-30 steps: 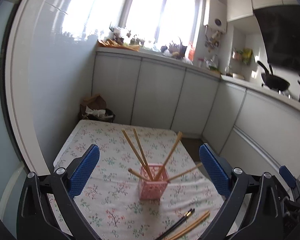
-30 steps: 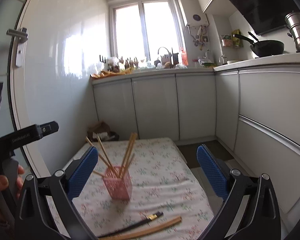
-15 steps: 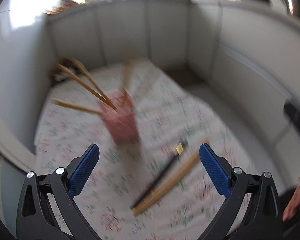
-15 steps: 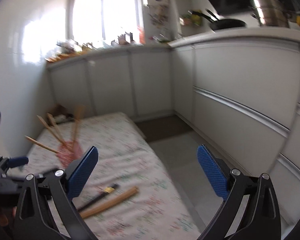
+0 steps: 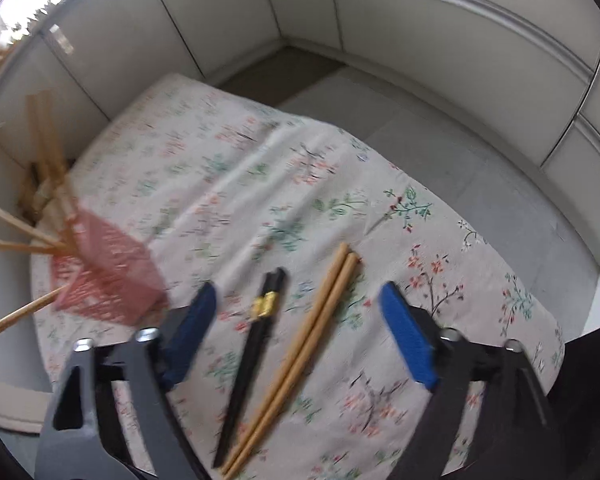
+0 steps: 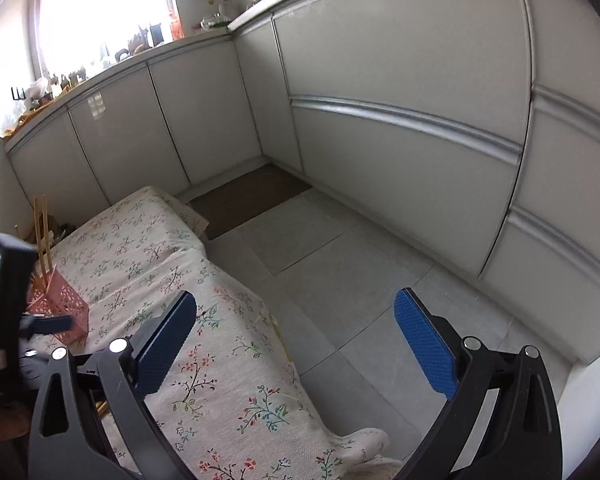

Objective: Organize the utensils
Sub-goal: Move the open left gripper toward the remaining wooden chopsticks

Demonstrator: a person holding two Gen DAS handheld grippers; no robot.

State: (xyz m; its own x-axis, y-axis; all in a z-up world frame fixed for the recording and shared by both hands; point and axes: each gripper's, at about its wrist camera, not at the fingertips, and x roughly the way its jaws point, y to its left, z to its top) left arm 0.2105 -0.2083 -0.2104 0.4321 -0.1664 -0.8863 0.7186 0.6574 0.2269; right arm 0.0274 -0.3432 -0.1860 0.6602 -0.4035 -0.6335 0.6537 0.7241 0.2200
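Left gripper point(image 5: 296, 316) is wide open in the left wrist view, its blue pads spread apart at the lower middle of the frame, and it holds nothing. Between the pads, on the flowered cloth point(image 5: 260, 168) that covers the desk, lie two pairs side by side: the black chopsticks point(image 5: 252, 344) with a gold band, and just right of them the wooden chopsticks point(image 5: 296, 356). They are near each other but do not touch. At the left edge of the frame stands the pink basket point(image 5: 104, 272), a little blurred, with several wooden sticks leaning out of it.

Right gripper point(image 6: 296, 344) in the right wrist view is also open and empty, over the right edge of the cloth point(image 6: 228, 360) and the grey floor point(image 6: 360, 280). The basket point(image 6: 64, 304) appears at middle left, partly behind the other black tool
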